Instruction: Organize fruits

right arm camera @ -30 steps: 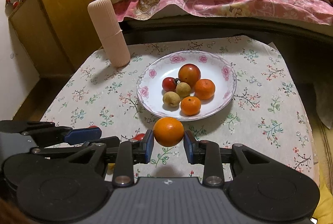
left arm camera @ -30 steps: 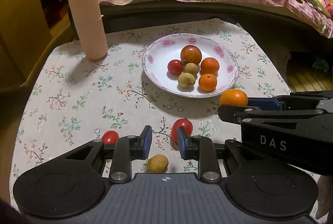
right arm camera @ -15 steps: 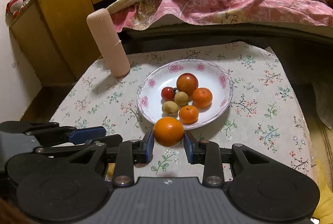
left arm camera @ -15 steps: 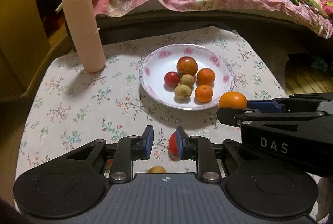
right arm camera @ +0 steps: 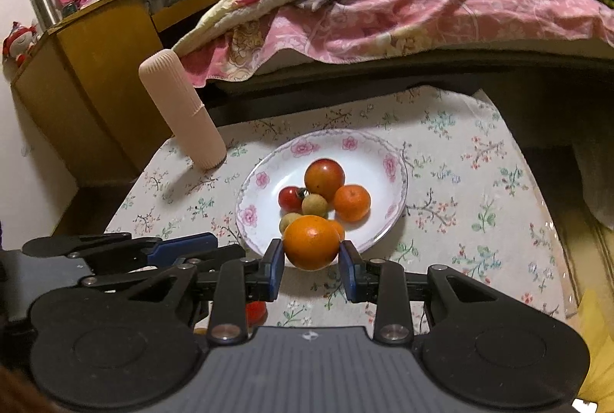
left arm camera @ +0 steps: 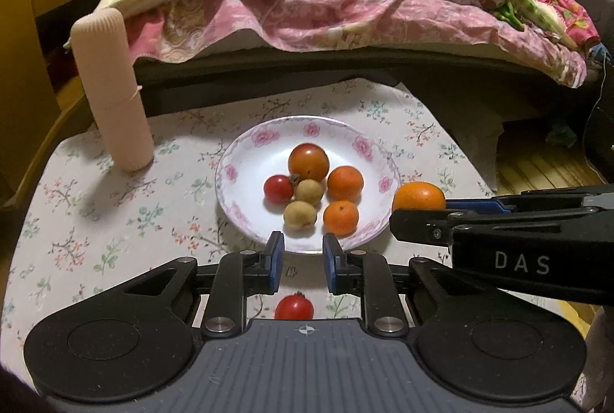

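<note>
Clamping right gripper point(right arm camera: 311, 256) jaws across firm, slippery round orange fruit point(right arm camera: 311, 242)'s middle; left gripper point(left arm camera: 300, 256) jaws apart, empty.

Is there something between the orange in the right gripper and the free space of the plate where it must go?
No visible obstacle. The right gripper holds the orange at the near rim of the plate. The fruits already in the plate crowd its middle, but bare white surface remains around them.
</note>
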`<state>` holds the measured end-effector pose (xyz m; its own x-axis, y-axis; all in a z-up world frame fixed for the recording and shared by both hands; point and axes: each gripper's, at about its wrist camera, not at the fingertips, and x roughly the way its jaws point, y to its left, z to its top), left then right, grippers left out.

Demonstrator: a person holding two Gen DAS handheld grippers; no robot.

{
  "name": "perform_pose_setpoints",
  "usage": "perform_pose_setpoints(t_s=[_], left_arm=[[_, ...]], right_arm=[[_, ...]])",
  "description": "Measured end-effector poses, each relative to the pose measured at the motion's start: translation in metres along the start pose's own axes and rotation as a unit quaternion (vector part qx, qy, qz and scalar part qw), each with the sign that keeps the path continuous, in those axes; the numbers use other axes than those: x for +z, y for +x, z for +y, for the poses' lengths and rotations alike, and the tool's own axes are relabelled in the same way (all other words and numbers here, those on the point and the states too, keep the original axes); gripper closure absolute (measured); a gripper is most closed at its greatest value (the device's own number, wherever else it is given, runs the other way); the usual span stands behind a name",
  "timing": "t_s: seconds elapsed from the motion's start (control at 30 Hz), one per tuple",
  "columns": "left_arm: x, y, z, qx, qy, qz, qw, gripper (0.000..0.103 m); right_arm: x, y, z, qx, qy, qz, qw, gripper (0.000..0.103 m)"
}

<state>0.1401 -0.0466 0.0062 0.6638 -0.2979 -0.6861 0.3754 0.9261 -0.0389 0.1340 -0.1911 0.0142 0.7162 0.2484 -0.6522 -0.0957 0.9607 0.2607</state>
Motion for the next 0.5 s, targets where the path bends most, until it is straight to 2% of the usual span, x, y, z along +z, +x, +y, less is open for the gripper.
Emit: perform_pose_setpoints(t_s=[0.07, 0.17, 0.5], left_arm=[[-0.001, -0.001, 0.0, -0.001, 0.004, -0.002, 1.0, 0.074], [-0.008, -0.005, 0.004, -0.003, 0.007, 0.007, 1.0, 0.066], [-0.062, -0.011, 0.013, 0.002, 0.03, 0.076, 0.9967, 0.063]], right_arm=[[0.001, -0.001, 0.002, 0.002, -0.009, 0.001, 1.0, 0.069], [0.0, -0.002, 0.003, 0.008, -0.019, 0.009, 1.0, 0.069], [-0.016, -0.001, 0.018, 0.034, -0.043, 0.029, 0.998, 0.069]])
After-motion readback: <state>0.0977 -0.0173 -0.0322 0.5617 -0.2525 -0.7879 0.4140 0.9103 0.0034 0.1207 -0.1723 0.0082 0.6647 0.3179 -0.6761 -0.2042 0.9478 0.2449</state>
